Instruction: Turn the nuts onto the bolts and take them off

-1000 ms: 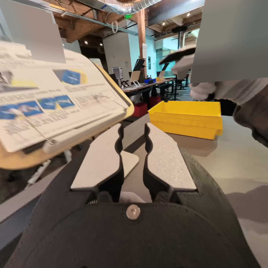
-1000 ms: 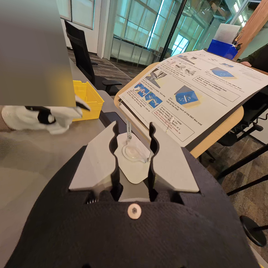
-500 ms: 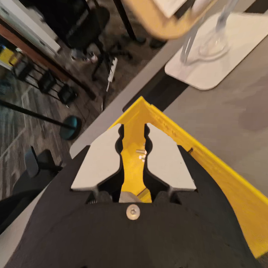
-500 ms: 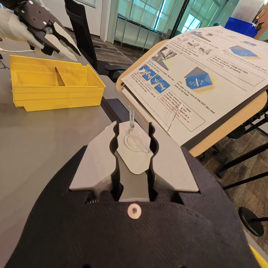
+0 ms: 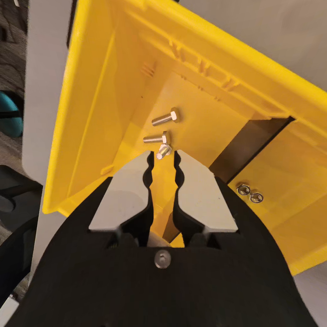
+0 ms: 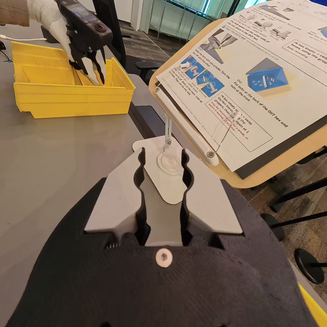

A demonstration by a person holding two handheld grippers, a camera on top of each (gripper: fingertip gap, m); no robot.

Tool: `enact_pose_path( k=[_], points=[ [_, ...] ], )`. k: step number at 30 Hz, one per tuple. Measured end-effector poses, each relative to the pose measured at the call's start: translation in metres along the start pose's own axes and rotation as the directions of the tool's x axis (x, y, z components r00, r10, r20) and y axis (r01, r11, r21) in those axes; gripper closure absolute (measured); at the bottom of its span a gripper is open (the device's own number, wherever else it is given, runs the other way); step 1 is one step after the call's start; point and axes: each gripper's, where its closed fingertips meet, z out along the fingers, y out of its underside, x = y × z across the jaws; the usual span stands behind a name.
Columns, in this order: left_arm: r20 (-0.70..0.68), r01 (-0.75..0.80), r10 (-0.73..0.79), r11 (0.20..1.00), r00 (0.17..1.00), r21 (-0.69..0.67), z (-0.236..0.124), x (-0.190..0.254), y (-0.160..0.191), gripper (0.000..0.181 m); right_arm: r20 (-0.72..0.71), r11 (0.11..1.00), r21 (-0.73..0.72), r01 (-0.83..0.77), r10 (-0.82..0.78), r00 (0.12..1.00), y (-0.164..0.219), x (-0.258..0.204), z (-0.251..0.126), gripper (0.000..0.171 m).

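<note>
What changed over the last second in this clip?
The left hand-held gripper swung from facing the room down into the yellow bin, its open fingertips now just short of a nutted bolt. Nothing was gripped. The right hand-held gripper stayed open over the document stand's base.

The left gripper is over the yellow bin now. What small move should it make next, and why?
Probably ease the left gripper a little forward and down, then close on the nearest bolt. Its jaws stand open and empty, the bolt's end lies right between their tips, and it seems to carry a nut. The right gripper waits open over the table.
</note>
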Motion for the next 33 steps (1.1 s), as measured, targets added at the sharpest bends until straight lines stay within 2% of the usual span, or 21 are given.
enact_pose_path(
  k=[8, 12, 15, 18, 22, 26, 30, 33],
  points=[
    [-0.061, 0.005, -0.011, 0.996, 0.998, -0.086, 0.020, -0.002, 0.012, 0.160, 0.013, 1.000, -0.023, -0.003, 0.003, 1.000, 0.007, -0.001, 0.004, 0.131],
    [-0.076, 0.006, -0.015, 0.993, 0.997, -0.117, 0.029, -0.002, 0.019, 0.170, 0.017, 0.999, -0.034, 0.007, -0.006, 1.000, 0.009, -0.003, 0.007, 0.131],
    [-0.115, 0.023, -0.032, 0.997, 0.993, -0.080, 0.028, 0.001, 0.015, 0.171, 0.020, 0.999, -0.032, 0.006, -0.005, 1.000, 0.008, -0.004, 0.007, 0.131],
    [-0.089, 0.010, -0.016, 0.998, 0.996, -0.067, 0.021, -0.003, 0.016, 0.171, 0.026, 0.999, -0.032, 0.004, -0.003, 1.000, 0.009, -0.005, 0.007, 0.131],
    [-0.036, 0.015, -0.014, 1.000, 0.999, 0.011, -0.015, -0.012, 0.004, 0.171, 0.049, 1.000, -0.028, 0.007, -0.006, 0.999, 0.008, -0.009, 0.008, 0.132],
    [0.015, -0.058, 0.057, 0.994, 0.998, 0.097, -0.080, -0.005, -0.024, 0.171, 0.083, 0.999, -0.028, 0.020, -0.017, 0.996, 0.007, -0.017, 0.008, 0.132],
    [0.027, -0.203, 0.202, 0.959, 0.979, 0.200, -0.133, 0.042, -0.075, 0.171, 0.107, 0.999, -0.019, 0.031, -0.029, 0.994, 0.004, -0.022, 0.005, 0.132],
    [0.008, -0.341, 0.348, 0.912, 0.937, 0.229, -0.138, 0.100, -0.111, 0.171, 0.115, 0.999, -0.017, 0.040, -0.038, 0.993, 0.003, -0.024, 0.002, 0.132]
  ],
)
